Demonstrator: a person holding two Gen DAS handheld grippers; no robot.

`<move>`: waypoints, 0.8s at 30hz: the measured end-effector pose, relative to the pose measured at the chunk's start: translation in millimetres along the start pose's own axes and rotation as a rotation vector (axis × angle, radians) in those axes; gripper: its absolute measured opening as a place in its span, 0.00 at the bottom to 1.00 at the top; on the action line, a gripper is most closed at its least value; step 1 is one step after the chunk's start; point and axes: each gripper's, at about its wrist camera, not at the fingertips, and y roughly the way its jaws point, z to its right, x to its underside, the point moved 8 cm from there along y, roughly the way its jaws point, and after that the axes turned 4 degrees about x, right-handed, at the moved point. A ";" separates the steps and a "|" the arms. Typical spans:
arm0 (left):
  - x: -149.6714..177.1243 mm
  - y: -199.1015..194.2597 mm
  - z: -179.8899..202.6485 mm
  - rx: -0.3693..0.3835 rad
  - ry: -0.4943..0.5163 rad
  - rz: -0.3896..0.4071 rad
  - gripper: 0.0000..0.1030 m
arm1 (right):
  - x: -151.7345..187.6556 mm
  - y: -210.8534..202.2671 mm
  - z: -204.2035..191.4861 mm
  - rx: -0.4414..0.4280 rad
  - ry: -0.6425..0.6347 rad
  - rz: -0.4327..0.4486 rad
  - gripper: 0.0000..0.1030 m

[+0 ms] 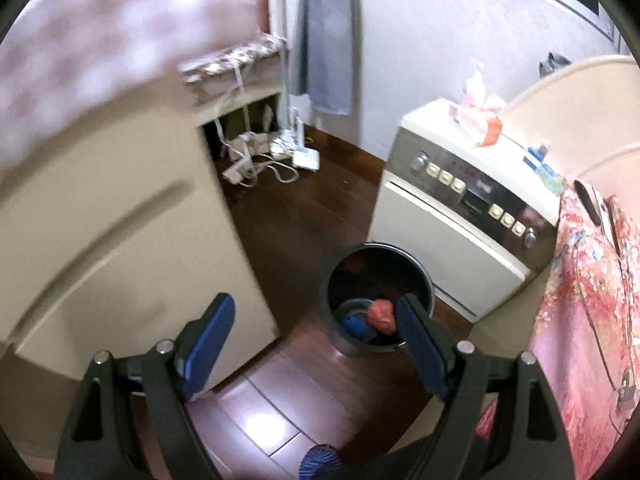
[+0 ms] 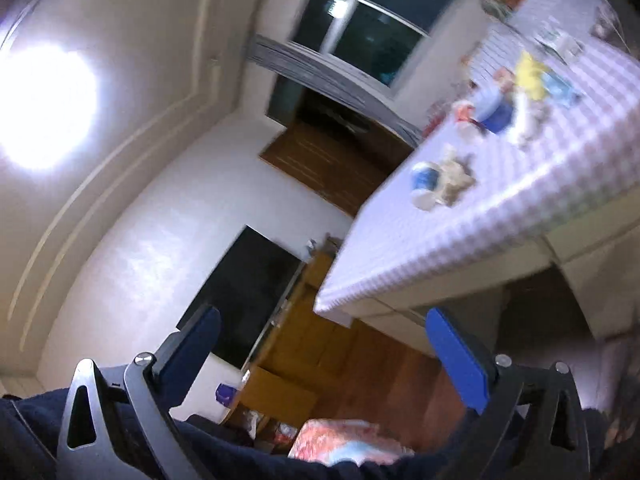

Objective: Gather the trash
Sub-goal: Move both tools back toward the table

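In the left wrist view a dark round trash bin (image 1: 378,344) stands on the wooden floor, with a red crumpled piece of trash (image 1: 382,315) and something blue inside it. My left gripper (image 1: 314,312) hangs above and in front of the bin, open, nothing between its blue fingers (image 1: 210,332). In the tilted, blurred right wrist view my right gripper (image 2: 320,336) is open and empty, pointing across the room. A table with a checked cloth (image 2: 500,208) carries scattered trash: a blue-and-white cup (image 2: 424,186), crumpled paper (image 2: 454,180), a yellow scrap (image 2: 528,74).
A white appliance with buttons (image 1: 460,232) stands behind the bin, tissues (image 1: 478,116) on top. A cream cabinet (image 1: 120,240) is at the left, cables (image 1: 260,160) on the floor beyond. A floral cloth (image 1: 592,300) lies at the right. A dark sleeve (image 2: 200,456) fills the bottom.
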 end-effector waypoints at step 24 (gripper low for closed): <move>71.0 -155.5 -204.0 -0.391 -0.231 0.076 0.82 | -15.4 36.2 -4.4 0.399 -0.470 0.039 1.00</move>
